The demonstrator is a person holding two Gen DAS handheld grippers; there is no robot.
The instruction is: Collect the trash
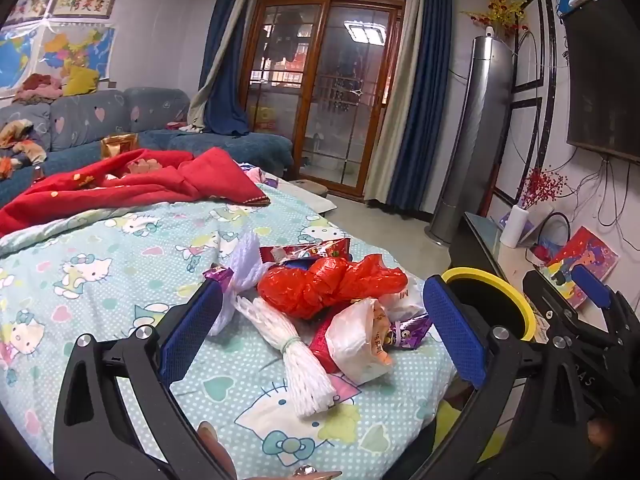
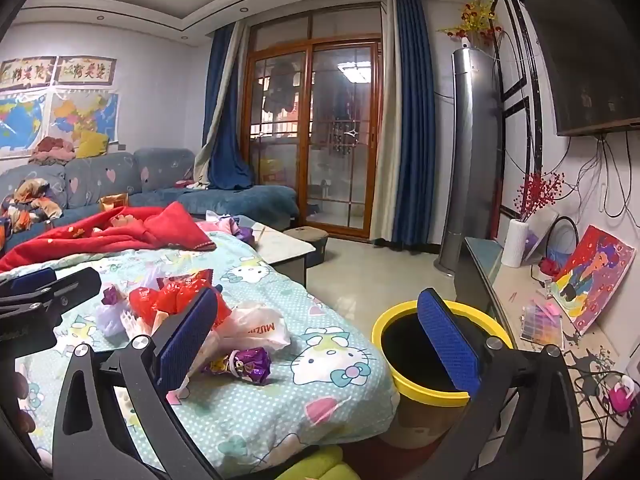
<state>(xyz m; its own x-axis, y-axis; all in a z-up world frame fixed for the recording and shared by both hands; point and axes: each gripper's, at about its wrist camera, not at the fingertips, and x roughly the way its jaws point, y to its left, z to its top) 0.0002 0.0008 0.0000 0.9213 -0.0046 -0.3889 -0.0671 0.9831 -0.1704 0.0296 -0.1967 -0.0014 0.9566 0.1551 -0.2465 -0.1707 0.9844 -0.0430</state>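
You've binned nothing yet: both tools, left (image 1: 320,320) & right (image 2: 320,344), gape empty, wrapper pile (image 1: 332,292) sits near bed's (image 1: 120,280) corner, yellow-rimmed bin (image 2: 420,390) beside.

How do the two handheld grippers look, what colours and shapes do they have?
Both are alike: the left gripper and right gripper have black, angular plastic frames with cut-out slots and silver round screws. Their fingers carry blue rectangular pads with a fine grid texture.

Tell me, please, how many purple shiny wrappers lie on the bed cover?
2. One purple wrapper lies at the near right of the trash pile, beside the white bag. Another peeks out at the pile's left edge, behind the white foam net. More may be hidden underneath.
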